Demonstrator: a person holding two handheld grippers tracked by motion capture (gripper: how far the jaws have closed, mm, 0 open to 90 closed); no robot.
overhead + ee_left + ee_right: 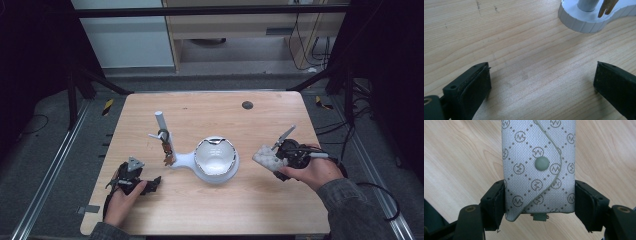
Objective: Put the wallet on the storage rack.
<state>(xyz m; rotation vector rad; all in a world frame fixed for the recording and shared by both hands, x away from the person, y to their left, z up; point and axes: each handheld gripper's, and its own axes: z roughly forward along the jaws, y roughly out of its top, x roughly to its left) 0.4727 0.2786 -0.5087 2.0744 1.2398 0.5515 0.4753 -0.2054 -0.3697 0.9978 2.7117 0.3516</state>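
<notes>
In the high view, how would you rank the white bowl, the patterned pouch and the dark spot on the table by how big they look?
1. White bowl, clearly the largest.
2. Patterned pouch, held between the shut jaws of the right gripper.
3. Dark spot, the smallest, though it lies farther from the camera.

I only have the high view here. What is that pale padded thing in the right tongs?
Observer: A grey-white key pouch with a monogram print and a snap button on its curved flap.
Operator: Gripped firmly?
Observer: Yes, the right tongs press both pads on the pouch's long sides near its lower end.
Operator: And the left tongs?
Observer: The left tongs stand wide open over bare wooden table, nothing between the pads, facing the white stand.
</notes>
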